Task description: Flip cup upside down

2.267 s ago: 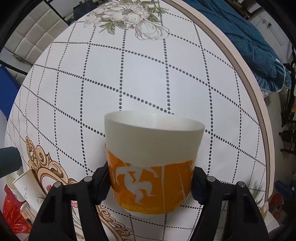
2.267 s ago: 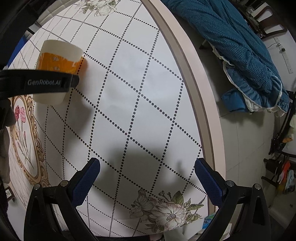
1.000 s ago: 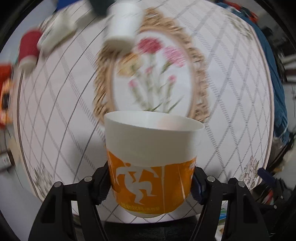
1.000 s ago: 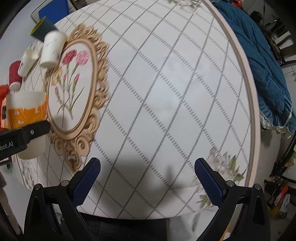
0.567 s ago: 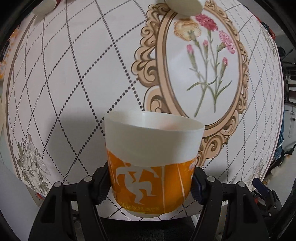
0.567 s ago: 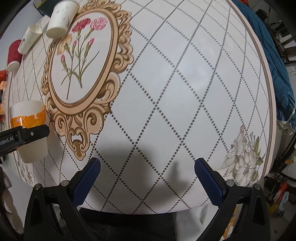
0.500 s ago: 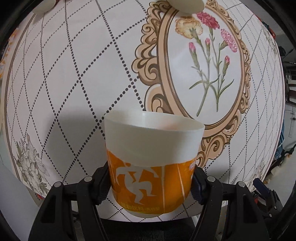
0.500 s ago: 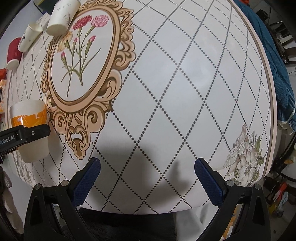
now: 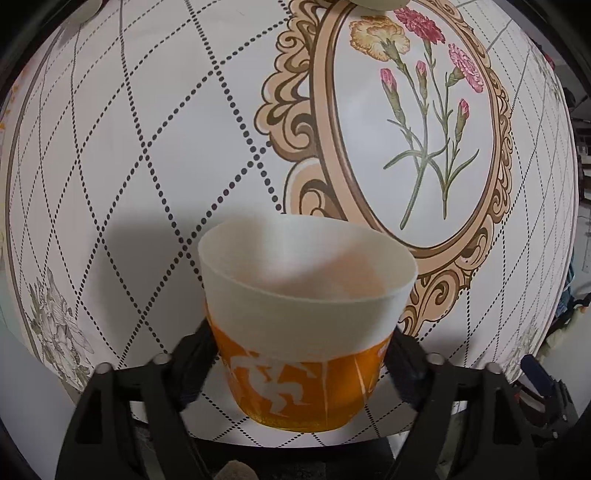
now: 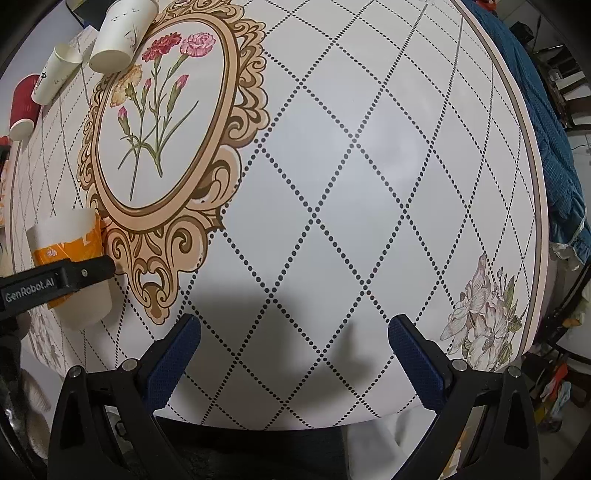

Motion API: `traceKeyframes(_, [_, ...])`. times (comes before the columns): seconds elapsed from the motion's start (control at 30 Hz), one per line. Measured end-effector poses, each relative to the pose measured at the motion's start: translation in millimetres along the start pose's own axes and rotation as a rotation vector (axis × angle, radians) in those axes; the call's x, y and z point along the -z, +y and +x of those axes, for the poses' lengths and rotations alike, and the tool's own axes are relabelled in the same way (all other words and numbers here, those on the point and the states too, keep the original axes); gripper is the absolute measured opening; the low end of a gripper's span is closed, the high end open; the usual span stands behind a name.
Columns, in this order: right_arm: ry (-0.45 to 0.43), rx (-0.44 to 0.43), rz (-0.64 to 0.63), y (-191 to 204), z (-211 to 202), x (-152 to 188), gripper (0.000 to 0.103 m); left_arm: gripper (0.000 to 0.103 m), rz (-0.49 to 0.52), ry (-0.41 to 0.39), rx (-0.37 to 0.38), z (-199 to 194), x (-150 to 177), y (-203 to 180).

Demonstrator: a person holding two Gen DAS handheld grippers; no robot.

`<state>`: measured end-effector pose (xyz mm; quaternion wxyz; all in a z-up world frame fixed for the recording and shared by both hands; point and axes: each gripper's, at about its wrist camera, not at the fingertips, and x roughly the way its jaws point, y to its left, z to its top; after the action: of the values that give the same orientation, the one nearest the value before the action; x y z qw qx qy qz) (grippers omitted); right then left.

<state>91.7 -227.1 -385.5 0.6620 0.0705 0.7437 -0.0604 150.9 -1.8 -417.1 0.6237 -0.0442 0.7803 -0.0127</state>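
An orange and white paper cup (image 9: 306, 325) sits between the fingers of my left gripper (image 9: 299, 362). Its white open end faces away from the camera, toward the table (image 9: 147, 129). The fingers (image 9: 188, 365) look spread slightly off the cup's sides and blurred. In the right wrist view the same cup (image 10: 70, 258) stands at the left table edge with the left gripper's finger (image 10: 70, 277) across it. My right gripper (image 10: 293, 354) is open and empty above the table's front part.
The round table (image 10: 369, 166) has a diamond dot pattern and an ornate flower medallion (image 10: 162, 125). Two white paper cups (image 10: 118, 33) and a red cup (image 10: 24, 101) lie at the far left. A blue blanket (image 10: 546, 110) lies beyond the right edge.
The left gripper's fingers have spread a little and the cup has slipped slightly lower and tilted between them. The right gripper has barely moved.
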Motion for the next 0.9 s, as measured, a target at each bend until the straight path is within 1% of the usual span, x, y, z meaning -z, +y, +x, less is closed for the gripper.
traceKeyframes(0.17, [-0.002, -0.003, -0.005, 2, -2, -2, 0.103, 0.083, 0.013, -0.018, -0.009, -10, -3, -8])
traceKeyframes(0.27, [-0.003, -0.004, -0.010, 2, -4, -1, 0.103, 0.083, 0.019, -0.037, -0.020, -16, 4, -12])
traceKeyframes(0.33, [-0.006, -0.007, -0.009, 10, -10, -3, 0.103, 0.083, 0.026, -0.057, -0.029, -26, 10, -16])
traceKeyframes(0.4, [-0.012, -0.013, -0.006, 9, -13, -1, 0.103, 0.083, 0.042, -0.091, -0.040, -43, 18, -19])
traceKeyframes(0.47, [-0.027, -0.025, -0.006, 10, -23, 1, 0.103, 0.083, 0.058, -0.148, -0.068, -66, 31, -20])
traceKeyframes(0.53, [-0.050, -0.042, -0.011, 14, -38, 7, 0.103, 0.083, 0.080, -0.214, -0.100, -93, 50, -18])
traceKeyframes(0.63, [-0.101, -0.067, -0.022, 24, -65, 20, 0.103, 0.083, 0.094, -0.284, -0.143, -124, 78, -12])
traceKeyframes(0.7, [-0.137, -0.087, -0.025, 35, -87, 31, 0.103, 0.083, 0.099, -0.315, -0.159, -140, 80, 7])
traceKeyframes(0.8, [-0.188, -0.111, -0.028, 48, -115, 56, 0.103, 0.083, 0.116, -0.355, -0.168, -162, 99, 27])
traceKeyframes(0.9, [-0.232, -0.128, -0.024, 57, -141, 77, 0.103, 0.083, 0.127, -0.398, -0.177, -182, 118, 37])
